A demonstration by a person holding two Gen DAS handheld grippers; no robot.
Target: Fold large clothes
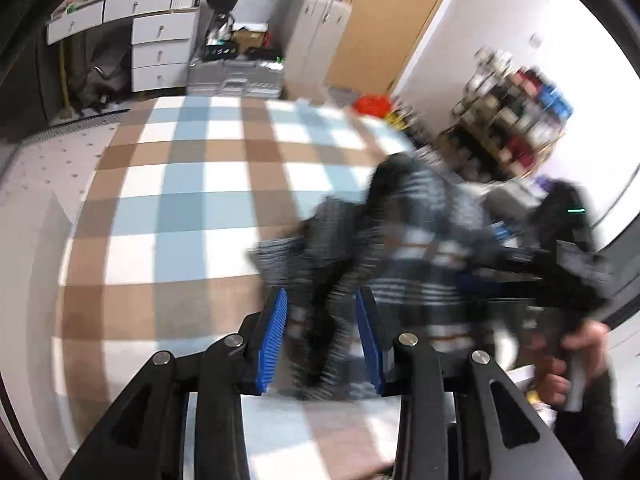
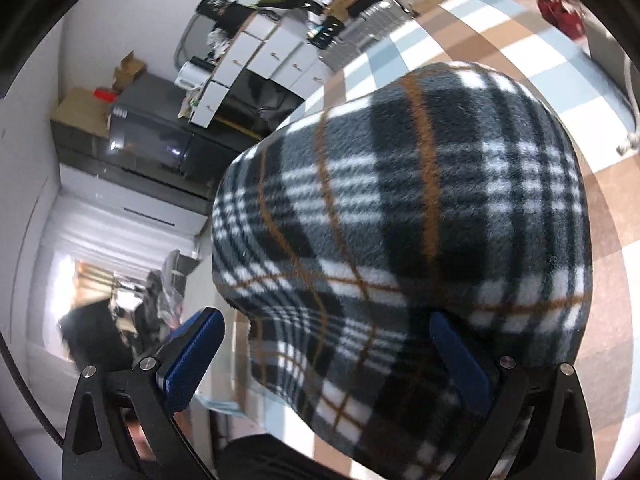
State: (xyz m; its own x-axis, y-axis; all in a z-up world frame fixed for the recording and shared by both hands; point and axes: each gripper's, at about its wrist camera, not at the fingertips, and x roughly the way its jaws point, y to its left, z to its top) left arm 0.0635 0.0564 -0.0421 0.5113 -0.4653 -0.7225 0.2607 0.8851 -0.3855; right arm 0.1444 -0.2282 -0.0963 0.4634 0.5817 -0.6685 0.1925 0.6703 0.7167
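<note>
A black, white and brown plaid fleece garment (image 2: 400, 216) hangs in the air above a checked table cover (image 1: 180, 200). In the left wrist view it is blurred (image 1: 400, 248) and a fold of it hangs between the blue pads (image 1: 276, 336) of my left gripper (image 1: 322, 340), whose jaws stand apart. My right gripper (image 2: 324, 360) is wide open, and the garment drapes over its right pad (image 2: 460, 360). The right gripper also shows in the left wrist view (image 1: 480, 272), held by a hand (image 1: 576, 360).
A white drawer desk (image 1: 160, 40) and a storage box (image 1: 236, 76) stand beyond the table's far edge. A cluttered shelf (image 1: 516, 120) and a red object (image 1: 372, 104) lie at the right. A dark cabinet (image 2: 160, 144) is at the left in the right wrist view.
</note>
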